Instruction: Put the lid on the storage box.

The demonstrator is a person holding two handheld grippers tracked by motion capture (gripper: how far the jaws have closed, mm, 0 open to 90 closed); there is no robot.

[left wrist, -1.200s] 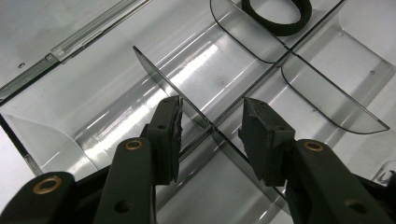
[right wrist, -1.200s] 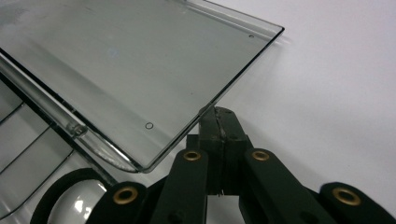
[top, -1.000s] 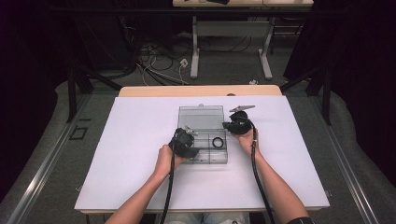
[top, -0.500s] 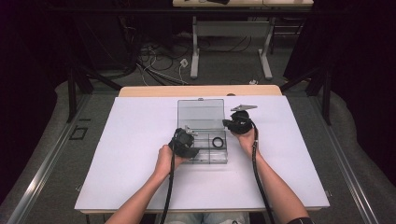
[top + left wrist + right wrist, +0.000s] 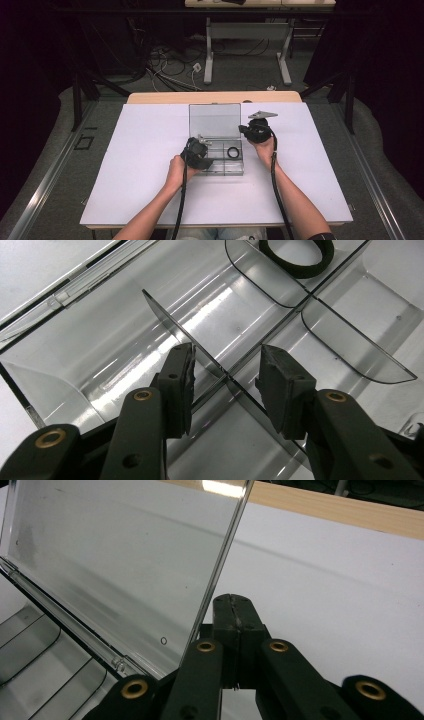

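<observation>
A clear plastic compartment box lies on the white table with its lid standing up at the back. A black ring lies in one compartment. My left gripper reaches into the box's left part. Its jaws are open and straddle a thin clear divider without pressing on it. My right gripper is at the lid's right edge. Its pads are shut together with nothing between them, right beside the edge of the lid.
The white table top has free room left, right and in front of the box. A wooden strip runs along the far edge. Beyond it are a dark floor with cables and a table frame.
The lid has swung up and back, and its top edge stands farther away now. My right gripper has followed it slightly. The left gripper has stayed put.
</observation>
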